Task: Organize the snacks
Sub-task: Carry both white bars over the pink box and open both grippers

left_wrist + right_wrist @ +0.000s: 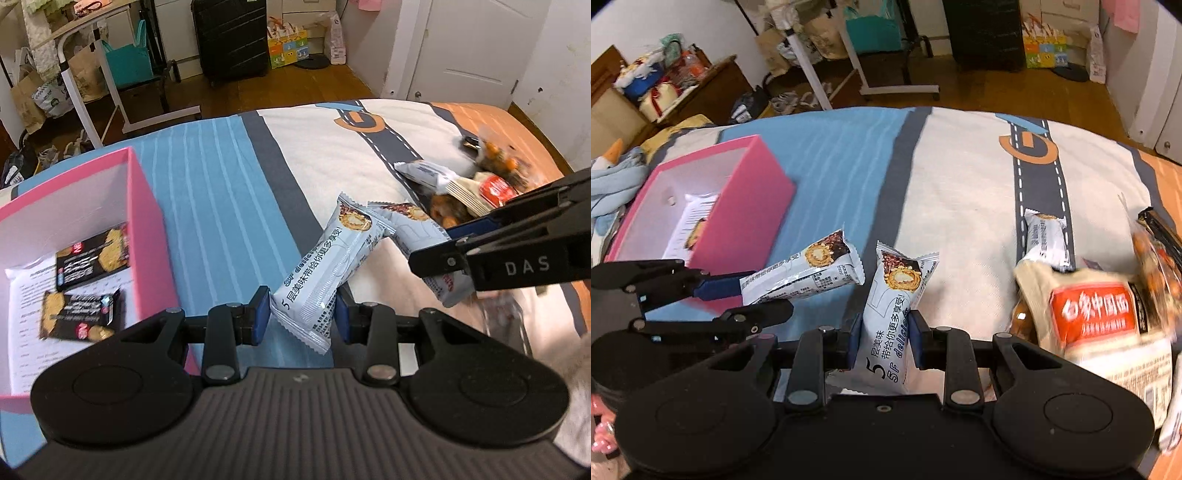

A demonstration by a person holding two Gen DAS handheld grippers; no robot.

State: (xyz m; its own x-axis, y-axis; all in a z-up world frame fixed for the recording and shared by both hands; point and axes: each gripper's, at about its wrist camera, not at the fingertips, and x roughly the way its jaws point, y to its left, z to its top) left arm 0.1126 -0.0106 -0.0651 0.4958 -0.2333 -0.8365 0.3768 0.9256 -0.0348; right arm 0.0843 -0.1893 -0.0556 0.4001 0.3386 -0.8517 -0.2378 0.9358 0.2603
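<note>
The bed (960, 192) is carrying a pink box (144, 206) at its left side and a loose snack pile (1108, 302) at its right. Between them, each gripper is clamping one pale wafer packet. The left gripper (301, 314) is pinching its packet (332, 266) near the tail, long axis pointing up and right. The right gripper (884, 334) is squeezing its packet (894, 314) mid-length, standing nearly upright. These packets are probably light, slick and crushable, so a gentle grip across the flat middle seems wisest.
</note>
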